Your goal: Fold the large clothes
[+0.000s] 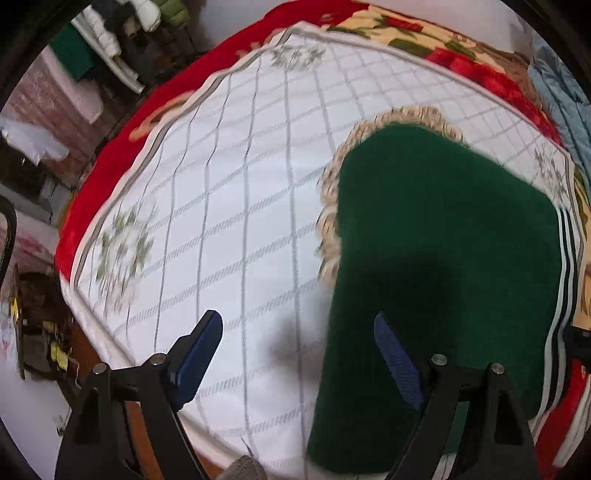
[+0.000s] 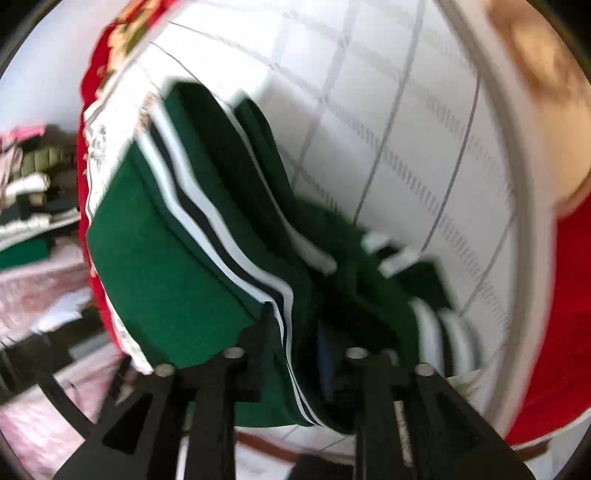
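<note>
A large dark green garment with a tan fuzzy trim and white-and-black side stripes lies on the white checked bedspread. My left gripper is open and empty, hovering above the bedspread at the garment's left edge. In the right wrist view the same green garment is bunched, its striped edge running into my right gripper, which is shut on the fabric. The fingertips are hidden in the folds.
A red floral blanket lies under the bedspread. Stacked clothes sit beyond the bed's far left. A blue garment lies at the far right. The floor and a dark cabinet are at the left.
</note>
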